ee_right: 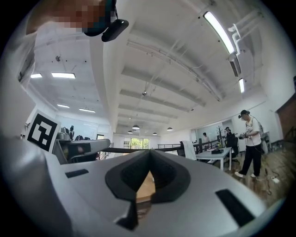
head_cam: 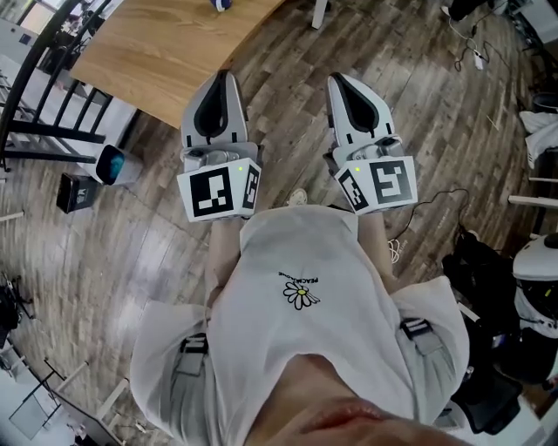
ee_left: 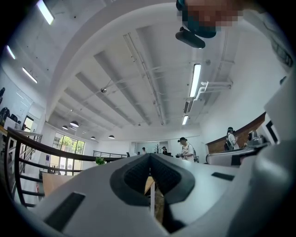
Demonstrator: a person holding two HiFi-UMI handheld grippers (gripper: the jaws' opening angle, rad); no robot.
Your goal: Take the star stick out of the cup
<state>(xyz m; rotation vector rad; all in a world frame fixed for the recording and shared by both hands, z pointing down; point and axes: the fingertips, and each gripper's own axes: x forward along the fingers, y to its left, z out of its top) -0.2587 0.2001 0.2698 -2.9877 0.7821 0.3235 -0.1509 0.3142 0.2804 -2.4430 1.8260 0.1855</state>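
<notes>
Though empty, both tools [head_cam: 221,78] [head_cam: 339,81] closed.

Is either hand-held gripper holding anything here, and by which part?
Nothing is held. The left hand-held gripper and the right hand-held gripper both have their jaws together with nothing between them.

Table [head_cam: 166,52] ran off the top edge in head view. Blue-white item [head_cam: 221,4] on it was clipped there, couldn't ID. Hands were hidden under left claw [head_cam: 221,83] and right claw [head_cam: 342,83]. Distant people [ee_left: 187,149] were too small to read.
</notes>
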